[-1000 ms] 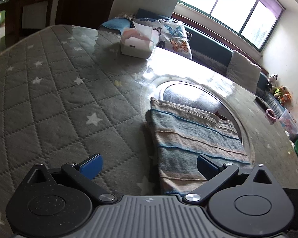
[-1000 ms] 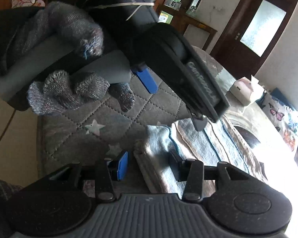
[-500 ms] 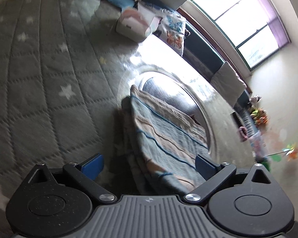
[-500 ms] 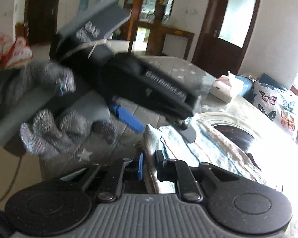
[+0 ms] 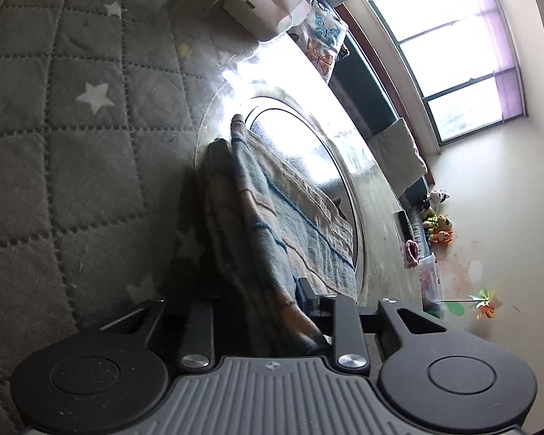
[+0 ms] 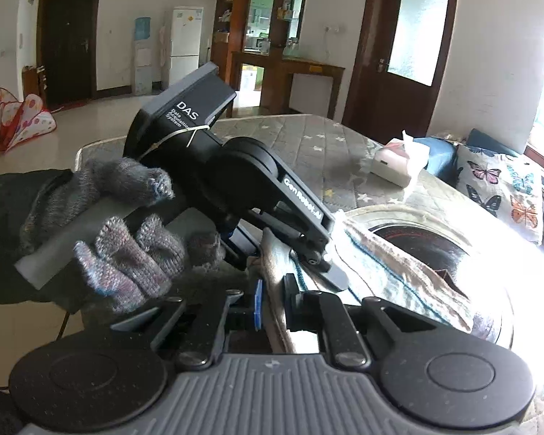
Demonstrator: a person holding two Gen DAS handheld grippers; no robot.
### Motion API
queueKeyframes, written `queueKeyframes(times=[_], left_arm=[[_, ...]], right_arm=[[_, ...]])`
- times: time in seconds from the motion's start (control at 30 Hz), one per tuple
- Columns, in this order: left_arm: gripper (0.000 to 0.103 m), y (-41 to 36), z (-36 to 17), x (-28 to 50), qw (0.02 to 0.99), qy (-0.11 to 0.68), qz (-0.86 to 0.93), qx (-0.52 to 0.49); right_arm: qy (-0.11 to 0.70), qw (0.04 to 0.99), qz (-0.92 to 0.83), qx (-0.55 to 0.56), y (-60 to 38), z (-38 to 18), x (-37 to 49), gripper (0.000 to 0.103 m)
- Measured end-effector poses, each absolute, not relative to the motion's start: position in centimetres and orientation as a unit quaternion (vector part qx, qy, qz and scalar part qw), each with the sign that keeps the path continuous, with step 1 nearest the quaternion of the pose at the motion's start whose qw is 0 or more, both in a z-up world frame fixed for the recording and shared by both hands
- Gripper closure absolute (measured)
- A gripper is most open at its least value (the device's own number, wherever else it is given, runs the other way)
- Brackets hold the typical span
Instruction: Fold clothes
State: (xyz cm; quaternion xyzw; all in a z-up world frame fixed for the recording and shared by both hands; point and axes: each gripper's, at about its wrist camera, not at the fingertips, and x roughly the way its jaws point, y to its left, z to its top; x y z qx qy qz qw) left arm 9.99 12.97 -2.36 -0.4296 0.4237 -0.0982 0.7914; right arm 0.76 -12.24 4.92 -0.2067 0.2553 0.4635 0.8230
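A folded blue and tan striped cloth (image 5: 272,217) lies on the grey star-quilted table cover (image 5: 72,127), partly over a round glass turntable (image 5: 308,137). My left gripper (image 5: 272,308) is shut on the cloth's near edge, with the fabric pinched between the jaws. My right gripper (image 6: 272,301) is shut on the same cloth (image 6: 391,268) at its near corner. The left gripper (image 6: 268,250), held by a gloved hand (image 6: 119,239), shows in the right wrist view clamped on the cloth just beyond my right one.
A white tissue box (image 5: 257,3) (image 6: 399,163) stands on the far side of the table. A butterfly cushion (image 6: 500,188) and a bench lie under the window (image 5: 449,43). A dark door (image 6: 406,47) and shelves stand behind.
Both grippers have closed on the cloth's near edge; a second ago both were open. The left gripper has rolled and come lower and closer to the cloth.
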Motion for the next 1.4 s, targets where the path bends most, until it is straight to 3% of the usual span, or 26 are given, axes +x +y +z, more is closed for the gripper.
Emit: queueKeyframes(times=[0.13,0.63,0.77,1.03,1.17,1.4], left_arm=[[0.076,13.1,-2.4,9.9,0.793,0.421,-0.1,-0.429],[0.078,12.7,-2.6,9.8,0.795,0.419,-0.101,-0.428],[0.078,12.6,-2.5,9.7,0.796,0.419,-0.102,-0.426],[0.078,12.4,-2.3,10.0,0.8,0.42,-0.101,-0.417],[0.078,11.9,-1.8,10.0,0.807,0.424,-0.092,-0.401],[0.08,9.0,0.6,10.8,0.826,0.425,-0.108,-0.355]], right_arm=[[0.27,0.824,0.465,-0.177,-13.6,5.3,1.5,0.082],[0.355,0.877,0.313,-0.077,-20.3,1.7,10.9,0.081],[0.375,0.884,0.276,-0.047,-21.9,0.3,12.5,0.075],[0.402,0.871,0.281,0.021,-23.0,-1.2,14.4,0.075],[0.401,0.873,0.276,0.042,-23.3,-1.1,14.2,0.093],[0.373,0.882,0.279,0.07,-24.6,0.5,12.9,0.097]])
